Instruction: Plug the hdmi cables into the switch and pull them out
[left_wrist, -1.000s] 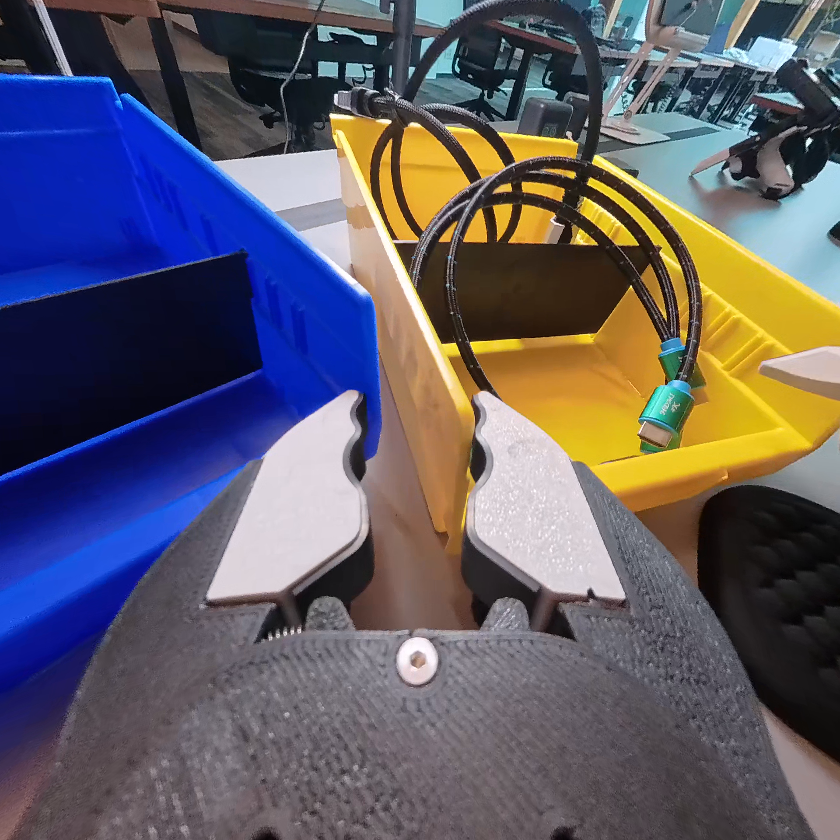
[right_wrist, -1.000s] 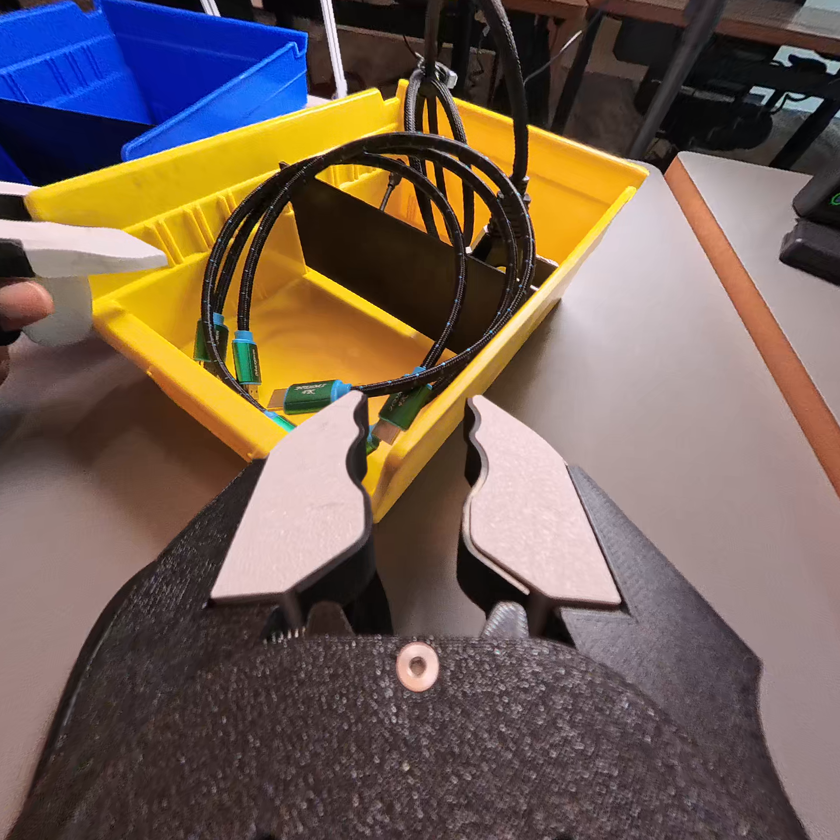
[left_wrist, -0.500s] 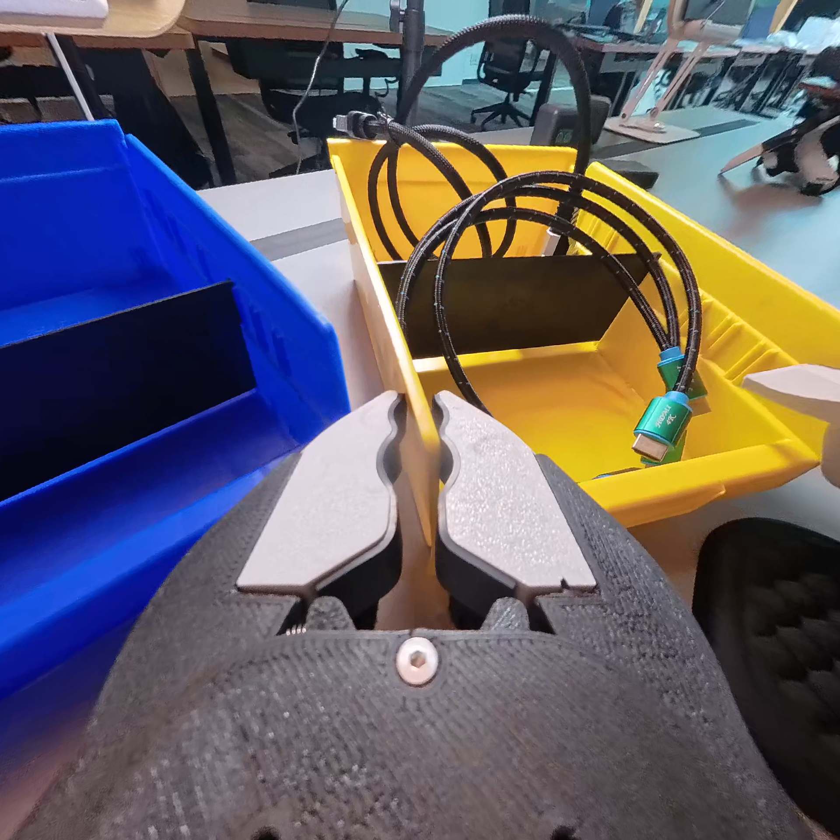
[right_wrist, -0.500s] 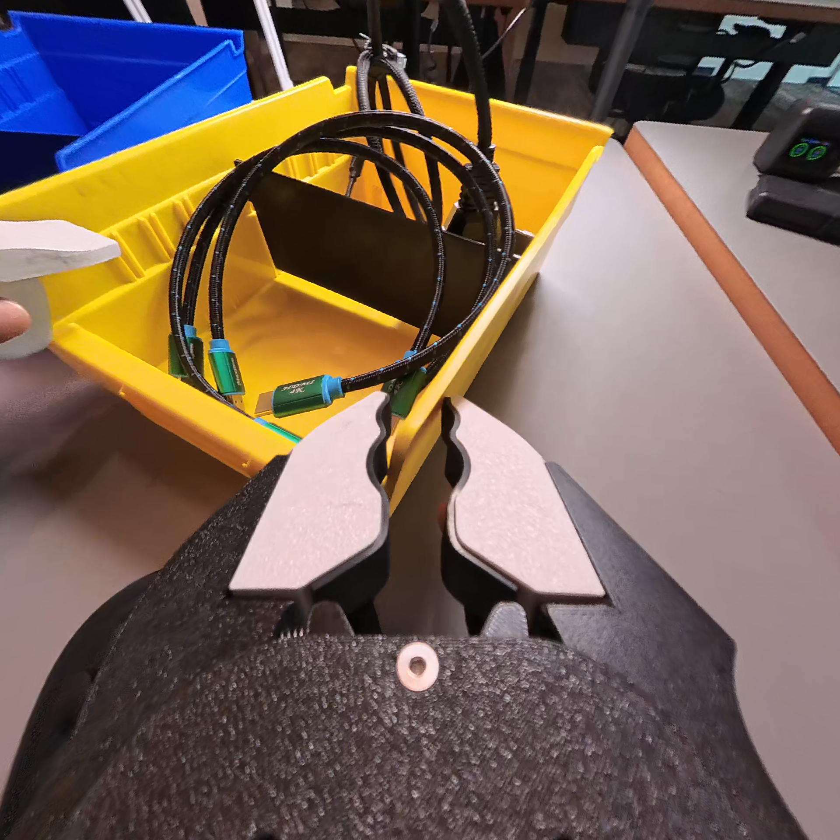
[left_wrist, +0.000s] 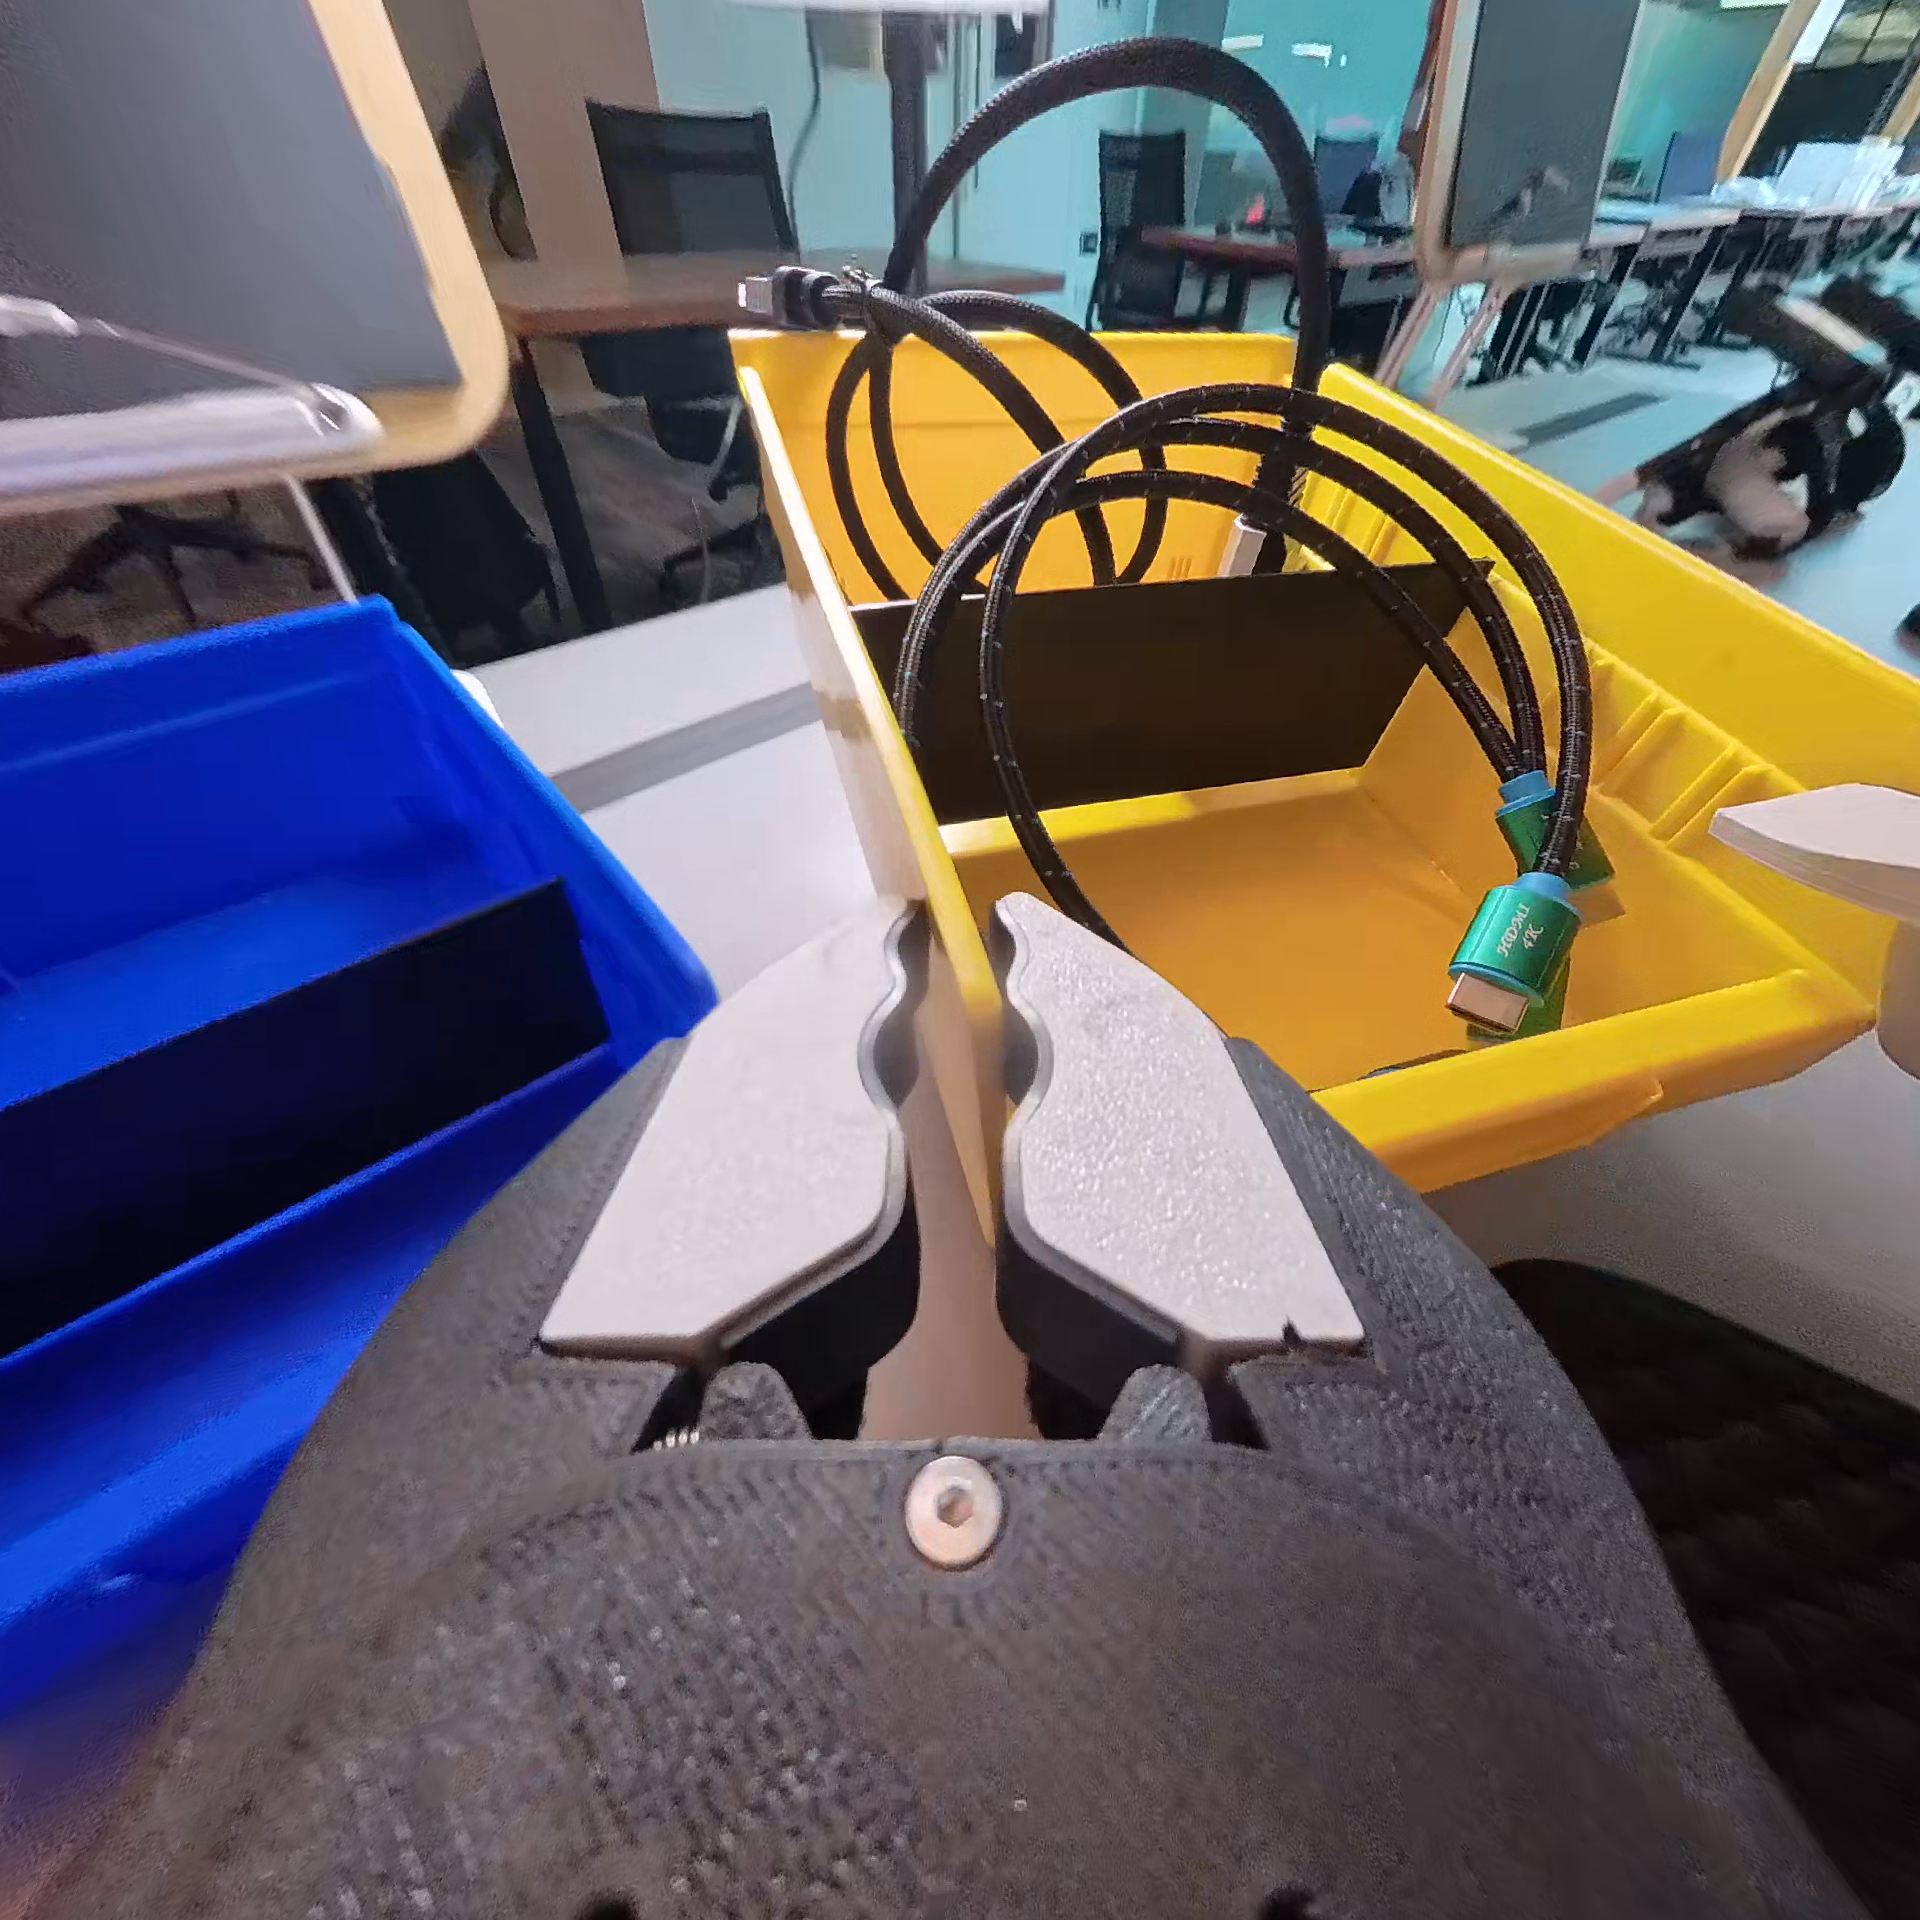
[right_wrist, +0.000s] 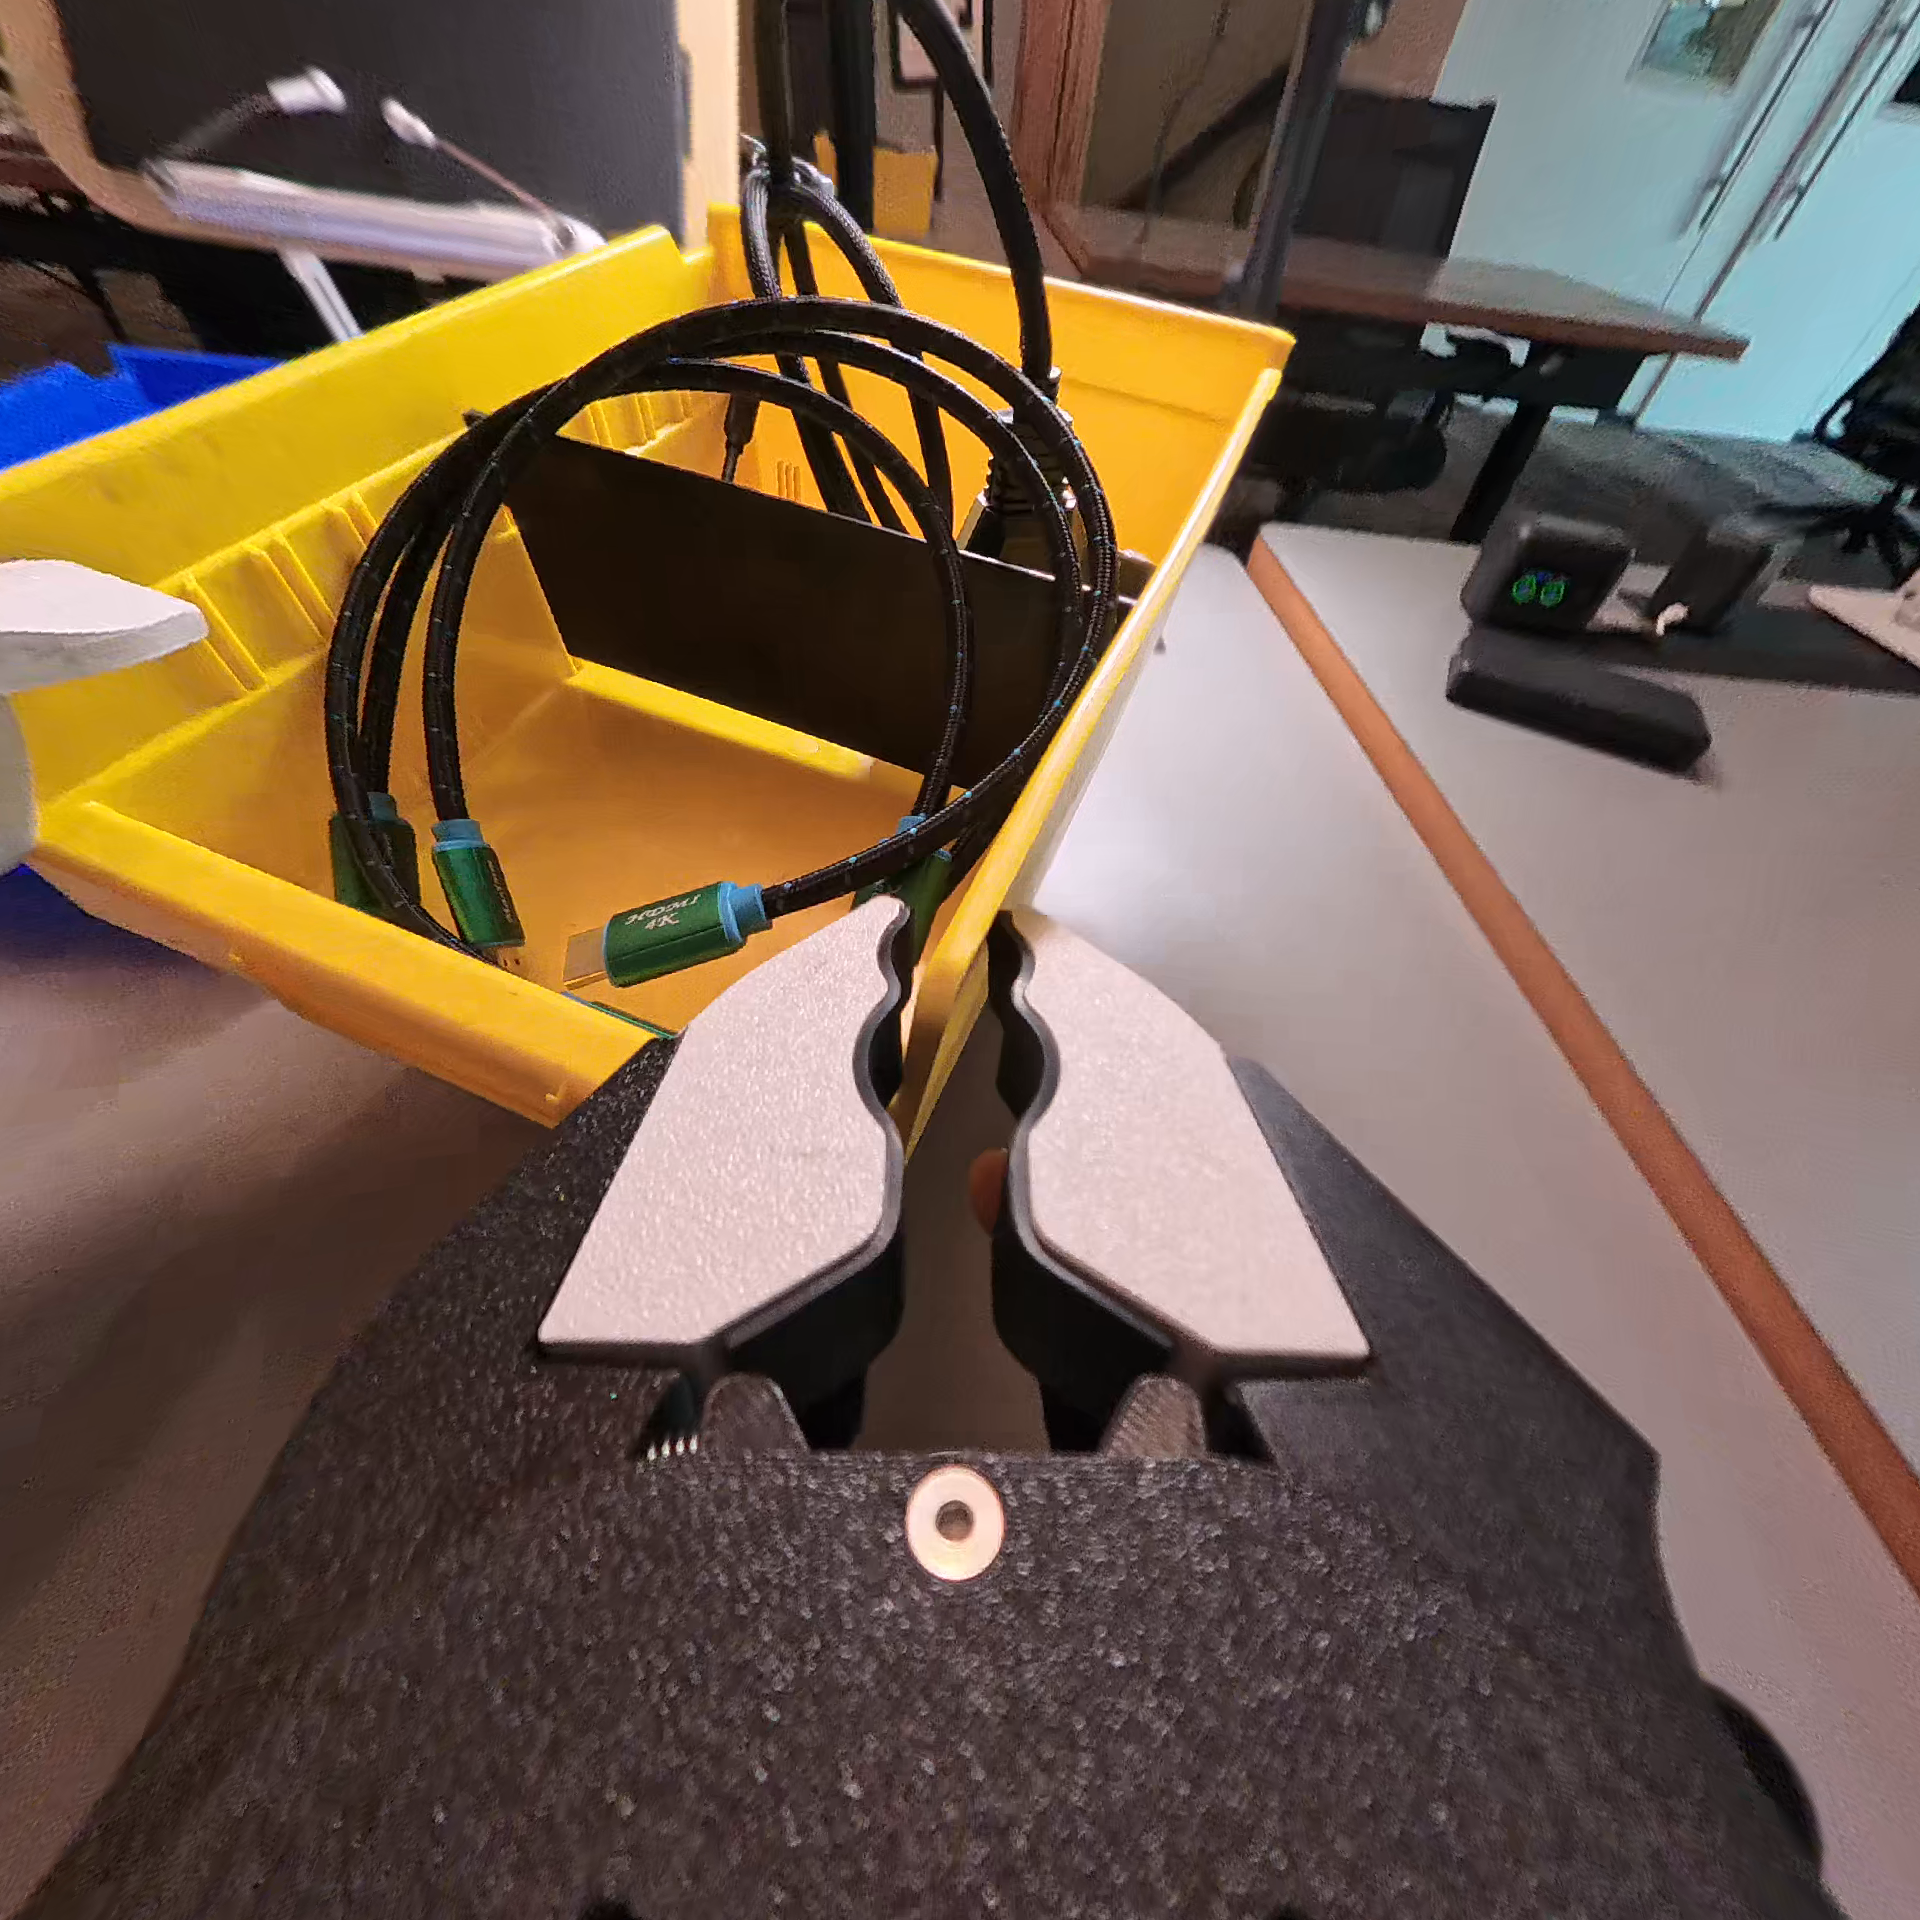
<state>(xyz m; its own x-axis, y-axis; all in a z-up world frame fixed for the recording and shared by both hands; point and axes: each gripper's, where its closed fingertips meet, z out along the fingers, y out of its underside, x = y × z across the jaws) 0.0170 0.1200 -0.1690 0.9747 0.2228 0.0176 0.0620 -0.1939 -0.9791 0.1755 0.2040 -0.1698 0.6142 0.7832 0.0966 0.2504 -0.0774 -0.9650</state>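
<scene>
A yellow bin (left_wrist: 1662, 665) holds coiled black braided HDMI cables (left_wrist: 1195, 416) with green plugs (left_wrist: 1512, 951) in its front compartment. A black divider (left_wrist: 1143, 675) crosses it. Behind the divider are a thicker black cable and a partly hidden device, and I cannot tell whether that is the switch. My left gripper (left_wrist: 951, 914) is shut on the bin's left wall. My right gripper (right_wrist: 951, 920) is shut on the bin's (right_wrist: 260, 447) right wall, just beside a green plug (right_wrist: 670, 935). Each view shows the other gripper's pale fingertip at its edge.
A blue bin (left_wrist: 260, 935) with a dark divider stands close to the left of the yellow one. A black mat (left_wrist: 1766, 1455) lies at the lower right. The table's wooden edge (right_wrist: 1558, 987) runs on the right, with black devices (right_wrist: 1558, 582) on the neighbouring table.
Both grippers went from open around the bin's side walls to shut on them. Both views now look higher into the room, and the bin stays fixed between the fingers.
</scene>
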